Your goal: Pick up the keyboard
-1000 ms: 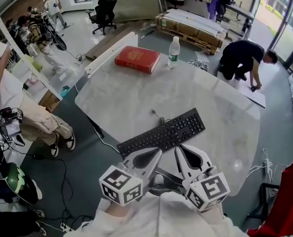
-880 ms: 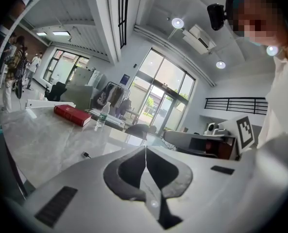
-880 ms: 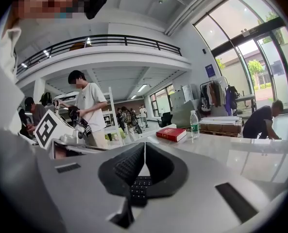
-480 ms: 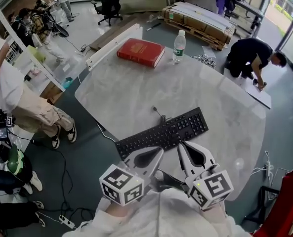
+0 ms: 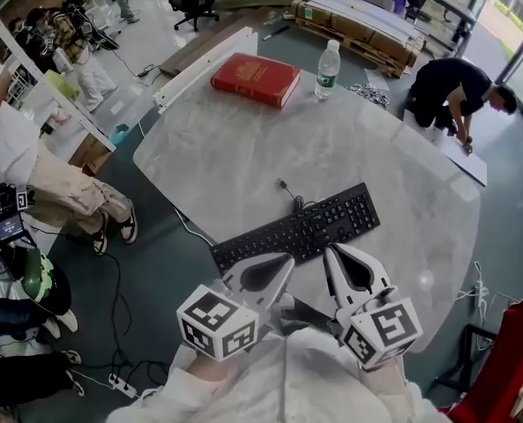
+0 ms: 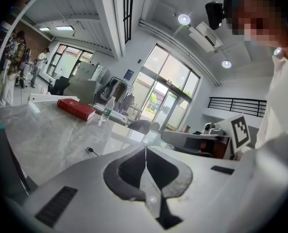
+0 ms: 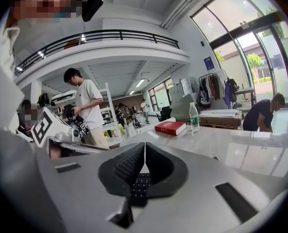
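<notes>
**A:** Start at the table's (image 5: 243, 157) left side.

**B:** A person (image 5: 32, 192) in a white top and tan trousers stands on the floor off the table's left edge.

**A:** Left claw?

**B:** The left gripper (image 5: 284, 260) is over the table's near edge, nose pointing inward. Its jaws are pressed together with nothing between them, and its marker cube hangs off the table on the near side.

**A:** And the keyboard?

**B:** The keyboard (image 5: 298, 229) is black and lies flat on the near half of the table, set at a slant. Its left end is close to the table's near-left edge and its right end sits farther in. Its cable (image 5: 287, 192) curls toward the table's middle.

**A:** Right claw?

**B:** The right gripper (image 5: 333, 252) is also over the table's near edge. Its jaws are closed and empty, and its own view shows keys just past them. I can't tell whether either tip touches the keyboard.

**A:** The far side?

**B:** A red book (image 5: 255, 79) lies flat at the table's far edge, with a clear water bottle (image 5: 328, 70) upright to its right. Beyond the table's far-right corner, a person in dark clothes (image 5: 446, 95) crouches on the floor.
</notes>
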